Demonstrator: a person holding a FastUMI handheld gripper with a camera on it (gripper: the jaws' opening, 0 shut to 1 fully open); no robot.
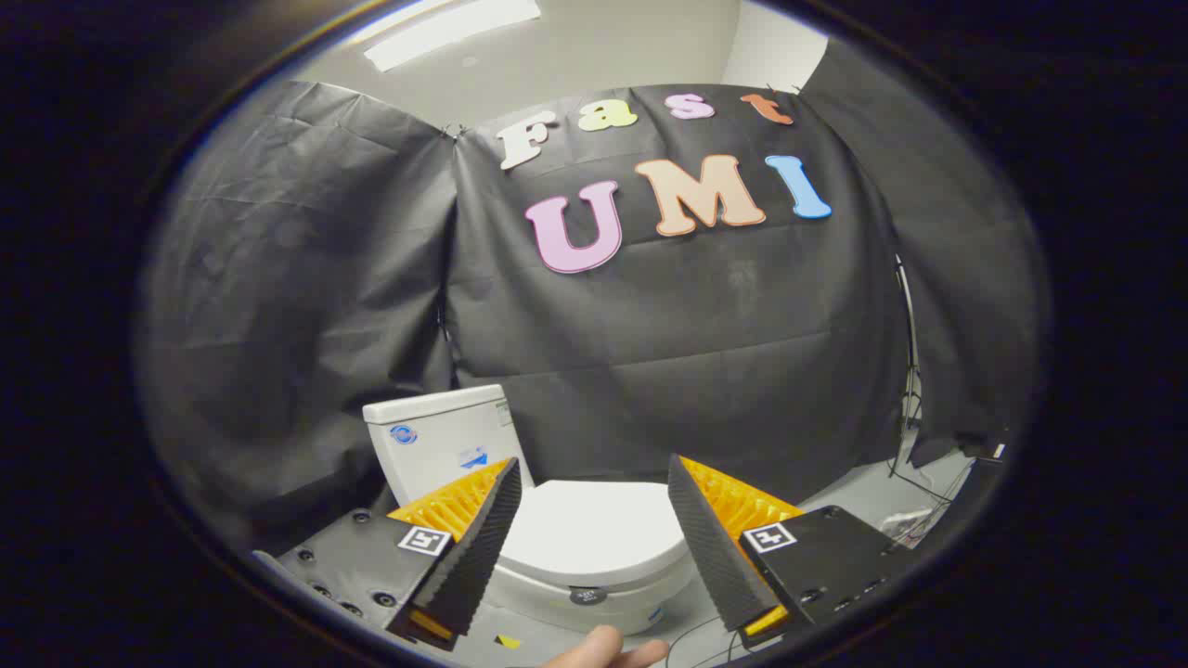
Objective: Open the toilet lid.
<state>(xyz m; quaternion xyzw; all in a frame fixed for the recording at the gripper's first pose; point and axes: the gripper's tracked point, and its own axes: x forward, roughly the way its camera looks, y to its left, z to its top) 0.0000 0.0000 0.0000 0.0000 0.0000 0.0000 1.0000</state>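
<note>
While gripper [592, 506] gapes, toilet lid [594, 533] lies flat between fingers.

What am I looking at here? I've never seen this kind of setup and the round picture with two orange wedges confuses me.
The camera rides on a hand-held gripper that a person carries, and it looks forward along the tool's two fingers: those orange and black wedges. They stand open and hold nothing. Between and just beyond them sits a white toilet with its lid down, and its tank stands behind. Black cloth forms the booth's wall. The person's hand peeks in below the fingers.
</note>
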